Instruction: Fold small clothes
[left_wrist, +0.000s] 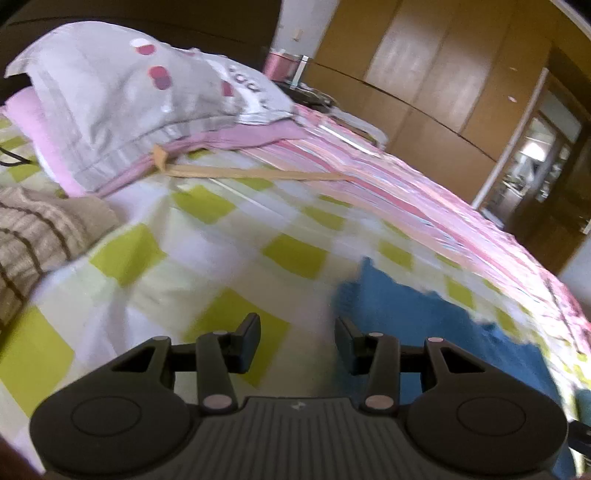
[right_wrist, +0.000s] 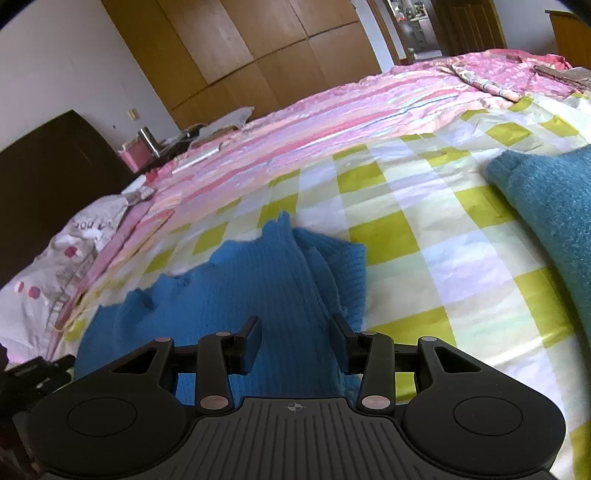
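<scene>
Mid-fold on the blue knit garment on the bed: right hand-held gripper jaws apart over a raised ridge, left hand-held gripper apart and empty; next, pinch an edge.

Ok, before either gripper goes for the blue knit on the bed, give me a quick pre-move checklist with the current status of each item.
1. Left gripper empty, jaws apart: ok.
2. Right gripper jaws apart, with a ridge of the blue knit garment between them; pads pressing on it: cannot tell.
3. Garment lying flat: not ok, it is bunched with a raised fold.
4. Bare checked bedsheet beside the garment for folding: ok.
5. Teal knit piece apart from the blue one: ok.
6. Left view sharp enough to aim: not ok, blurred.
</scene>
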